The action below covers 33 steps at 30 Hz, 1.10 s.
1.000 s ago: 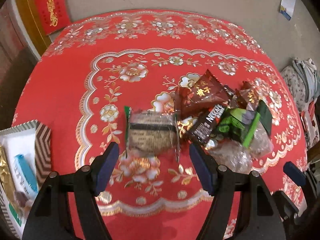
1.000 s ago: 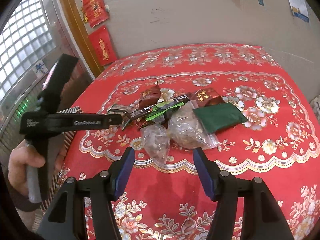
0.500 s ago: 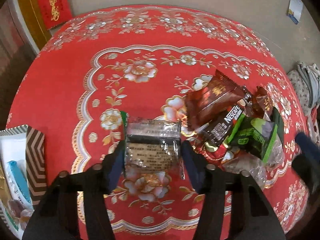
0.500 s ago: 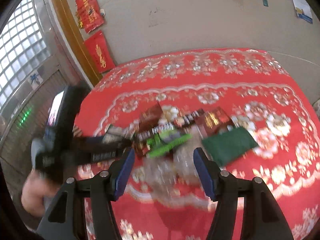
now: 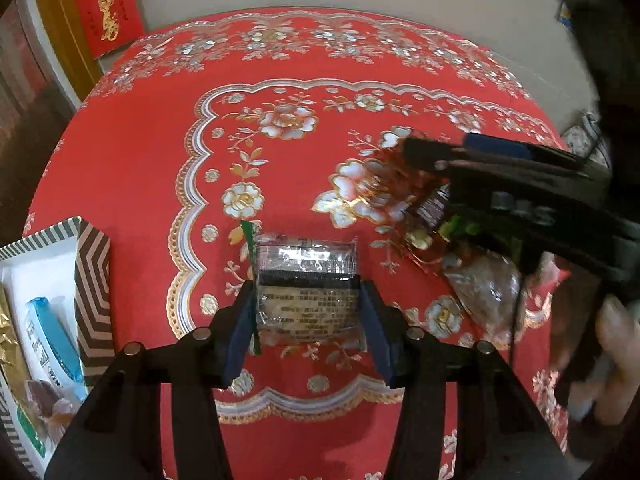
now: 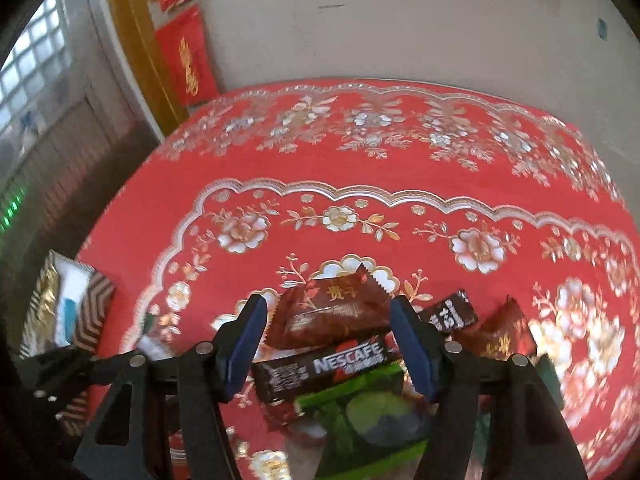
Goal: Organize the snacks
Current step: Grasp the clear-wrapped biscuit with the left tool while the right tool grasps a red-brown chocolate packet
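Observation:
A clear snack packet (image 5: 306, 264) with a black band and a green edge lies flat on the red floral tablecloth (image 5: 132, 168). My left gripper (image 5: 306, 296) is over it, jaws closing, both pads against its short sides. To its right is a pile of snacks. In the right wrist view a dark red packet (image 6: 332, 320) tops that pile, above a Nescafe stick (image 6: 324, 368) and a green packet (image 6: 360, 404). My right gripper (image 6: 328, 306) straddles the dark red packet, jaws opening, with small gaps between pads and wrapper.
A striped box (image 5: 94, 280) at the table's left edge holds a blue packet (image 5: 52, 336) and gold wrappers. Clear bags (image 5: 484, 292) lie at the pile's near side. A hand (image 5: 612, 340) grips the right tool. A wall with red hangings (image 5: 106, 4) stands behind the table.
The left jaws have narrowed from wide apart onto the clear packet's sides. The right gripper has swept in from the table's near edge over the pile and now shows in the left wrist view.

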{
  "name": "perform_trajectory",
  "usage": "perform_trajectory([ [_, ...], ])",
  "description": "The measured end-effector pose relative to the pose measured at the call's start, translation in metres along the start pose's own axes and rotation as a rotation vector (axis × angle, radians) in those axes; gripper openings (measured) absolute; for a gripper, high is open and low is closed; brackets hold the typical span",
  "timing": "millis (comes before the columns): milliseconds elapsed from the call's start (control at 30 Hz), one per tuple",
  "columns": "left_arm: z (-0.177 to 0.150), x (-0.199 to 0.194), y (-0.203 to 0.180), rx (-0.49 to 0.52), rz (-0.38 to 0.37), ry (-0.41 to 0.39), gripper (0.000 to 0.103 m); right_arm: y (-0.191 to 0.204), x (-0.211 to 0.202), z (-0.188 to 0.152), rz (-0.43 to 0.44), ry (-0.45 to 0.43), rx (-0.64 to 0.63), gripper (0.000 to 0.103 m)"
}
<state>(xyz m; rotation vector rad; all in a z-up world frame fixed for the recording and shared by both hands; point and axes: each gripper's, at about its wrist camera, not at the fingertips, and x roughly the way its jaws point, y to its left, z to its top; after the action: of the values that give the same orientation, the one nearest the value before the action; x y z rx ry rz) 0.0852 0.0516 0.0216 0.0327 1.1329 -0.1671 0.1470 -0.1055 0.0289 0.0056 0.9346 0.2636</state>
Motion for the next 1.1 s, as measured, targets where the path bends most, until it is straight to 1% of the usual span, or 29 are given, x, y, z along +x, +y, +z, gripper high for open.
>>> perform_trajectory([
  [33, 0.0, -0.001, -0.001, 0.004, -0.003, -0.006, 0.049, 0.0, 0.004, 0.0, -0.009, 0.019, -0.019, 0.067],
  [100, 0.0, -0.004, -0.002, 0.005, -0.003, -0.02, 0.049, -0.001, 0.006, -0.002, -0.019, 0.027, -0.024, 0.067],
  [133, 0.002, -0.004, -0.003, 0.008, 0.0, -0.025, 0.049, -0.002, 0.005, -0.003, -0.016, 0.027, -0.015, 0.067],
  [233, 0.004, 0.0, -0.004, 0.004, -0.002, -0.016, 0.049, -0.011, 0.005, -0.003, 0.023, 0.02, 0.06, 0.071],
  [300, 0.002, 0.001, -0.003, 0.005, 0.003, -0.013, 0.049, -0.009, 0.013, -0.002, 0.029, 0.05, 0.06, 0.071],
  [367, 0.0, 0.002, -0.002, 0.004, 0.008, -0.01, 0.049, -0.004, 0.019, 0.0, 0.013, 0.047, 0.044, 0.073],
  [400, 0.0, 0.003, -0.001, 0.002, 0.009, -0.009, 0.049, -0.003, 0.021, 0.002, 0.011, 0.04, 0.046, 0.069],
  [500, -0.001, 0.003, 0.002, -0.004, 0.013, -0.008, 0.049, 0.003, 0.024, 0.004, 0.031, 0.035, 0.044, 0.062],
  [533, -0.001, 0.003, 0.003, -0.008, 0.011, -0.009, 0.049, 0.005, 0.023, 0.005, 0.027, 0.02, 0.039, 0.056],
  [567, -0.001, 0.004, 0.003, -0.013, 0.009, -0.01, 0.049, 0.006, 0.022, 0.006, 0.026, 0.003, 0.037, 0.035],
  [600, -0.001, 0.004, 0.003, -0.015, 0.007, -0.01, 0.049, 0.007, 0.02, 0.008, 0.028, -0.007, 0.031, 0.033],
  [700, -0.001, 0.004, 0.005, -0.018, 0.002, -0.006, 0.049, 0.012, 0.019, 0.01, 0.015, 0.01, -0.006, 0.034],
  [767, -0.003, 0.003, 0.007, -0.023, 0.0, -0.005, 0.049, 0.015, 0.015, 0.01, 0.007, 0.015, -0.026, 0.037],
  [833, -0.004, 0.002, 0.008, -0.024, 0.0, -0.005, 0.049, 0.01, 0.009, 0.01, 0.033, -0.008, 0.002, 0.048],
  [867, -0.004, 0.002, 0.008, -0.023, -0.001, -0.004, 0.049, 0.008, 0.008, 0.01, 0.066, -0.003, 0.004, 0.061],
  [900, -0.005, 0.002, 0.009, -0.022, -0.001, -0.004, 0.049, 0.007, 0.006, 0.01, 0.084, 0.01, -0.011, 0.063],
  [967, -0.004, 0.002, 0.01, -0.025, -0.002, -0.004, 0.049, 0.006, 0.003, 0.008, 0.053, 0.026, -0.041, 0.063],
  [1000, -0.004, 0.002, 0.01, -0.026, -0.003, -0.005, 0.049, 0.002, 0.001, 0.006, 0.037, 0.039, -0.03, 0.063],
  [1100, -0.004, 0.002, 0.009, -0.023, -0.002, -0.008, 0.049, -0.011, 0.002, 0.0, 0.112, 0.084, 0.047, 0.063],
])
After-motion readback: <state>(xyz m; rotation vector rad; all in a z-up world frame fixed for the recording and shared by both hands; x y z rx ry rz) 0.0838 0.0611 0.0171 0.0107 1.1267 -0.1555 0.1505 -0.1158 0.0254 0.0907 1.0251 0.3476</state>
